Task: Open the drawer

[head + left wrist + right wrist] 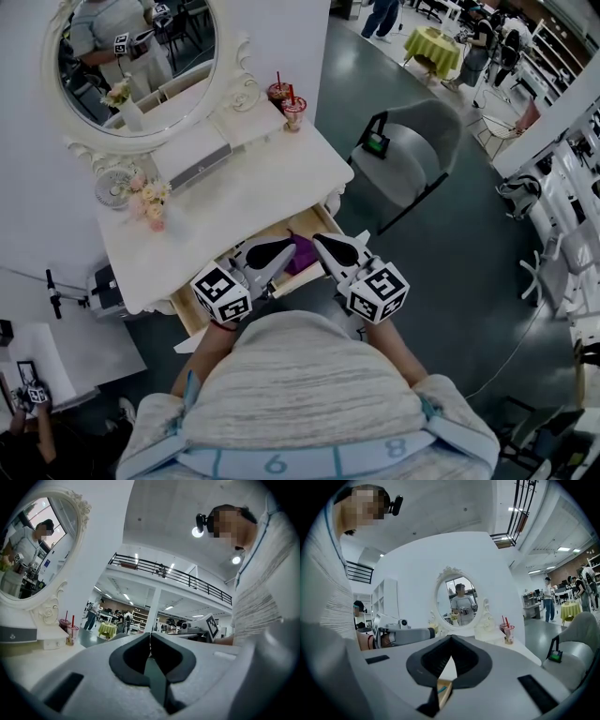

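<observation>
two grippers side by side above open drawer [325,221], close to person's chest. left gripper [286,247] jaws together, nothing between them. right gripper [323,244] jaws likewise closed tip to tip, empty. drawer pulled out beneath front edge of white dressing table [253,187]; purple item [302,255] inside, partly hidden by gripper tips. oval mirror [141,66] at table back. two cups with red straws [286,98] at back right corner. flower bunch [150,202] and small fan [114,186] at left. grey chair [412,155] right of table, apart from it.

"6", "8" on blue band [309,462]
</observation>
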A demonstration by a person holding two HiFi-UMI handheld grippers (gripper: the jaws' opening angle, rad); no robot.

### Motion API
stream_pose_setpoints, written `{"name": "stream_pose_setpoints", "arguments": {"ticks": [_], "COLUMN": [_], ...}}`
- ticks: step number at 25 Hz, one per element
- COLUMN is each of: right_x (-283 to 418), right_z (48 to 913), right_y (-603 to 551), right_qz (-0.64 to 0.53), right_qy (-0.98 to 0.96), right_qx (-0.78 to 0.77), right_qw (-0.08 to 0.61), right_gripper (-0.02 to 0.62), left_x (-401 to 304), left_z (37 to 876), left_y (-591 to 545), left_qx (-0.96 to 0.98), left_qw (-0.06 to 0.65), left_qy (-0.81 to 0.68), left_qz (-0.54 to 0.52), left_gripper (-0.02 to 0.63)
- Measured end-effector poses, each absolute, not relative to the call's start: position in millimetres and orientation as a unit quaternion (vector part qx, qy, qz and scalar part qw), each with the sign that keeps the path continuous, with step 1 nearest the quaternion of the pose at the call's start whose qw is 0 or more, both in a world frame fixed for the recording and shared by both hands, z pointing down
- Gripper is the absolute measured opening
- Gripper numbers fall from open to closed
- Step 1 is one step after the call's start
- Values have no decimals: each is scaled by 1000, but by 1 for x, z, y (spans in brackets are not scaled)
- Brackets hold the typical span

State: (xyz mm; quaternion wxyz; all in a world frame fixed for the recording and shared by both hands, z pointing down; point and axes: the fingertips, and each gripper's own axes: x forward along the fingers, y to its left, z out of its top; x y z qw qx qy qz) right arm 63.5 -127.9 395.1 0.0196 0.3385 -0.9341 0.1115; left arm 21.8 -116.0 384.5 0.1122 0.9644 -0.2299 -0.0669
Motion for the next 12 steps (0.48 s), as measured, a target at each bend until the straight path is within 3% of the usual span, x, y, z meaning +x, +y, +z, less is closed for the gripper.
{"name": "stream_pose_setpoints", "arguments": {"ticks": [12], "right_x": [50], "right_z": [398], "right_y": [-127], "right_qz": [111], "right_qy": [-939], "right_qx": [326], "right_qw": [26], "right_gripper": [8], "left_x": [13], "left_z": [386], "left_y": [-116], "left_qx": [964], "left_qw": [110], "left_qy": [-233], "left_qz": [-68], "left_gripper": [15]}}
